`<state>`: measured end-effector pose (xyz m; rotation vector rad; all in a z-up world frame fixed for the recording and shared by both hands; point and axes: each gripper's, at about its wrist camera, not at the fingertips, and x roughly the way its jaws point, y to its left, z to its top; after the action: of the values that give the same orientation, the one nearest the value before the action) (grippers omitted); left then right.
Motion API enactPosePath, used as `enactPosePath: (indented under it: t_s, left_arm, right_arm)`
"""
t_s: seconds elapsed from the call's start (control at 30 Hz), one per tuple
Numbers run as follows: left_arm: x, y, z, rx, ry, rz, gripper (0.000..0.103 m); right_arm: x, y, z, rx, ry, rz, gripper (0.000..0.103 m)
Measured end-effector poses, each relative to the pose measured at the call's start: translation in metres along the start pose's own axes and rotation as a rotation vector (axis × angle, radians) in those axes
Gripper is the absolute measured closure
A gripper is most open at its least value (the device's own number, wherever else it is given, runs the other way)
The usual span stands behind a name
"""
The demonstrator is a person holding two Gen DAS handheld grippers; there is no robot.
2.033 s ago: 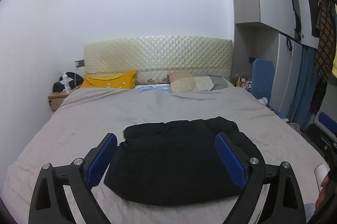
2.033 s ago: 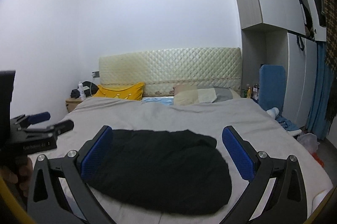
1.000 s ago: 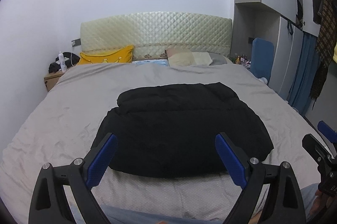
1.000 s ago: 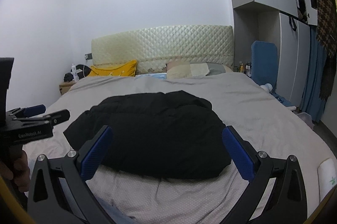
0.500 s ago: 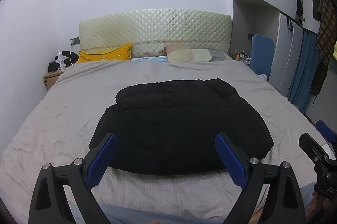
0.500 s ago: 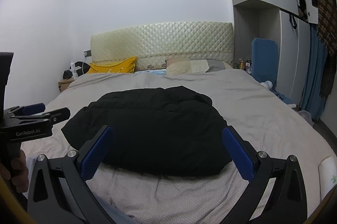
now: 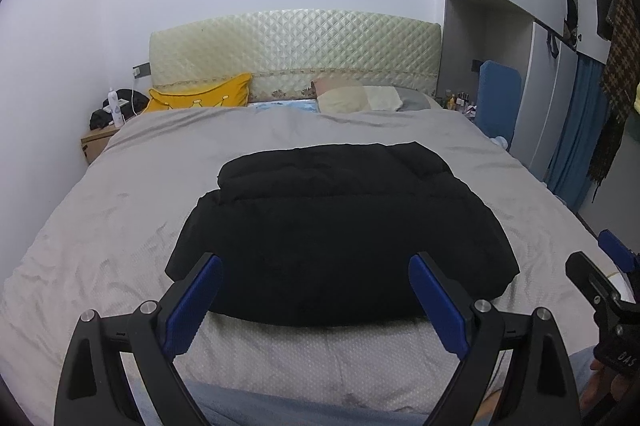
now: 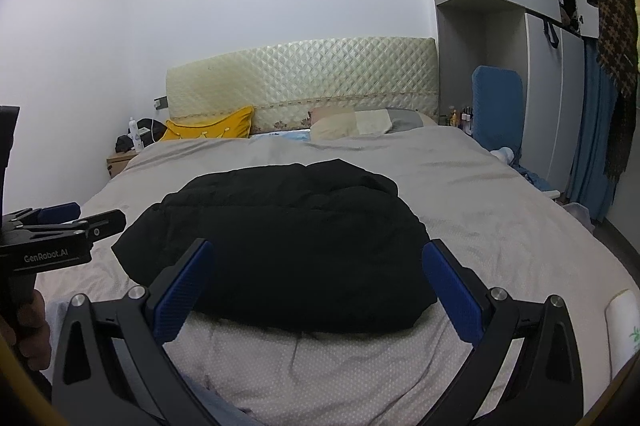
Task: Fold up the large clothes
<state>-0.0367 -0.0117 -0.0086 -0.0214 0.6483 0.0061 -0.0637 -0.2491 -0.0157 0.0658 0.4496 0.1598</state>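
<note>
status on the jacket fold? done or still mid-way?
Looks essentially done: the black jacket lies on the grey bedspread as one compact folded bundle, no sleeves trailing. Nothing is in hand; the left gripper and the right gripper are both open, short of the jacket. At most a final tidy remains.

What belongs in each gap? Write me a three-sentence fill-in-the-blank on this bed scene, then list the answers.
1. The folded jacket on the bed is ____ in colour.
2. The left tongs and right tongs are both ____, holding nothing.
3. The pillow nearest the nightstand is ____.

Answers: black; open; yellow
</note>
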Motion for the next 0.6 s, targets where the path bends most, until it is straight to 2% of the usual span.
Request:
enactPosePath:
  t_s: [0.27,0.6]
  left_arm:
    - [0.0039,0.0013,-0.0032,-0.009,0.018,-0.012,0.008]
    - [0.0,-0.0009,-0.0043,0.0,-0.001,-0.009,0.008]
  right_arm:
    - [0.0047,0.0029,-0.0029,-0.003,0.013,-0.001,0.0]
    - [0.0099,0.0027,-0.0061,0.013,0.025,-0.001,0.0]
